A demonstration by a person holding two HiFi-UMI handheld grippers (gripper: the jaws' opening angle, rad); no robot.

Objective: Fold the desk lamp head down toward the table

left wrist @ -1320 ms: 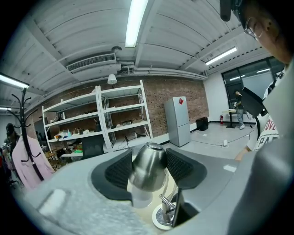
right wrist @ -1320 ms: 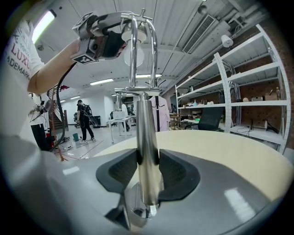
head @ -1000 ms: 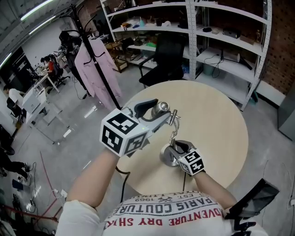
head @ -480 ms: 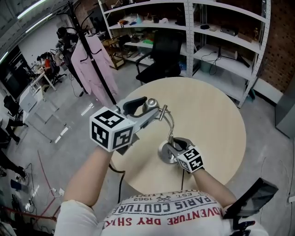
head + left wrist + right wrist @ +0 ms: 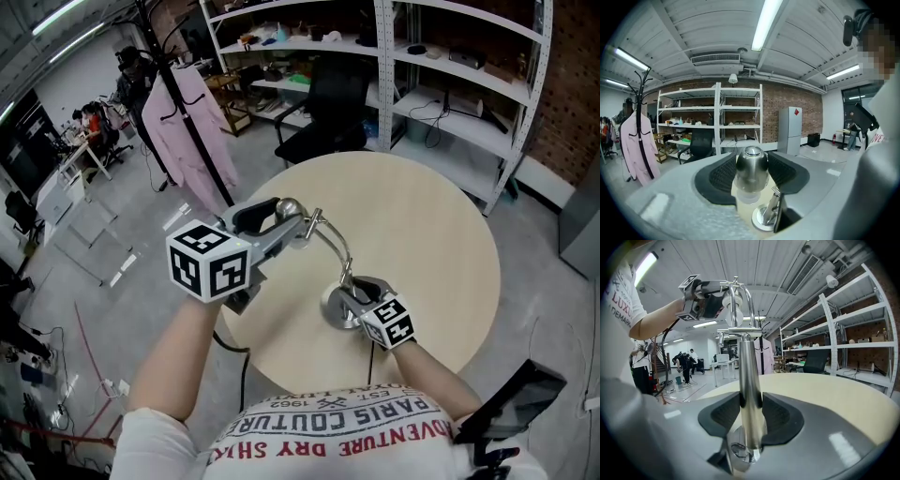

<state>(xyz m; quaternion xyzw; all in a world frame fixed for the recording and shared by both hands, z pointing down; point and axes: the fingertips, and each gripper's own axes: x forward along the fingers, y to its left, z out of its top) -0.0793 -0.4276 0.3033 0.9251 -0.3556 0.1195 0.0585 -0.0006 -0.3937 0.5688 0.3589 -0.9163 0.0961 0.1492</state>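
**A:** Surface and room?

**B:** Round pale table [image 5: 441, 234] on grey concrete floor [image 5: 112, 281]. Workshop setting: white shelving [image 5: 450, 56] against brick wall [image 5: 783, 101], black office chair [image 5: 328, 122] between shelving and table.

**A:** Anything else around?

**B:** Coat stand [image 5: 173, 75] with pink garment [image 5: 187, 131], off the table's far-left side, well apart.

**A:** Task item, where?

**B:** Lamp base [image 5: 337, 311] flat on table, toward the near edge. Lamp stem [image 5: 749, 380] upright. Curved arm [image 5: 334, 246] arching up and left to lamp head [image 5: 751, 165], raised well above the tabletop.

**A:** Tongs?

**B:** Left gripper [image 5: 292, 221] closing on lamp head, pads against both its sides. Right gripper [image 5: 361, 292] pinching lamp stem just above lamp base.

**A:** Containers?

**B:** Only shelving, carrying small items, too small to name.
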